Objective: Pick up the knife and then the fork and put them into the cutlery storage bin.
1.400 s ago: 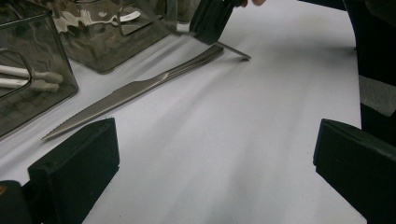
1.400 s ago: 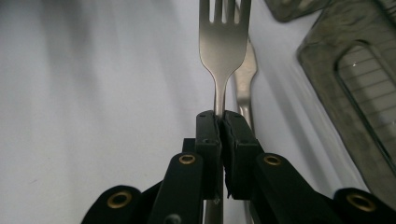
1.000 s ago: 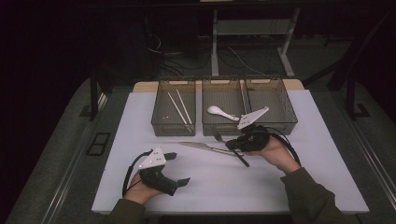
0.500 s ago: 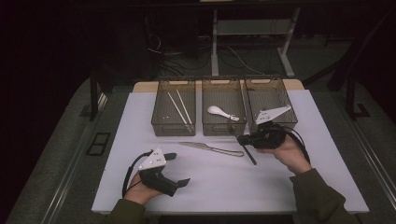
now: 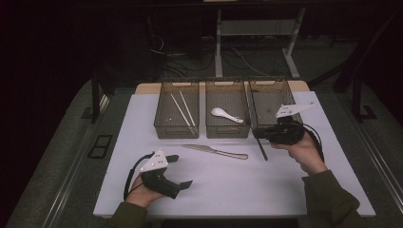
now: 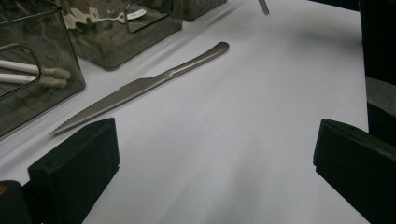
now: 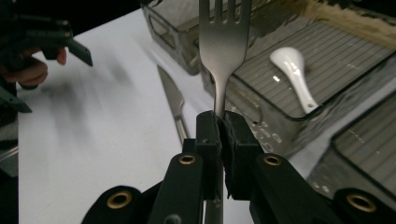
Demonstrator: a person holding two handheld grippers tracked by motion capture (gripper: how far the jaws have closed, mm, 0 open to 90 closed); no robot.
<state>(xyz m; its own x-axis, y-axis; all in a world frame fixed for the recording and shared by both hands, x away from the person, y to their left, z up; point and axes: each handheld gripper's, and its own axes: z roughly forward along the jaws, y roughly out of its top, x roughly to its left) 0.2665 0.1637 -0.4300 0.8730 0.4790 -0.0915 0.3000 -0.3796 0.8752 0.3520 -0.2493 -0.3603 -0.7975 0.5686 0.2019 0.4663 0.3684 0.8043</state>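
High view: right gripper [image 5: 259, 134], pinching fork [image 7: 223, 44], is travelling from knife [image 5: 216, 151] toward right-hand bin [image 5: 273, 102].
Left gripper [image 5: 183, 172]: resting, jaws spread.
Meaning: fork drop-off is nearing.

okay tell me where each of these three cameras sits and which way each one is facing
High view: above the person's side, facing forward and down on the table; forearms, hands, left gripper, right gripper.
Left gripper view: between its open jaws, toward the knife.
Right gripper view: along shut jaws clamping the fork.
Shared: knife, spoon.
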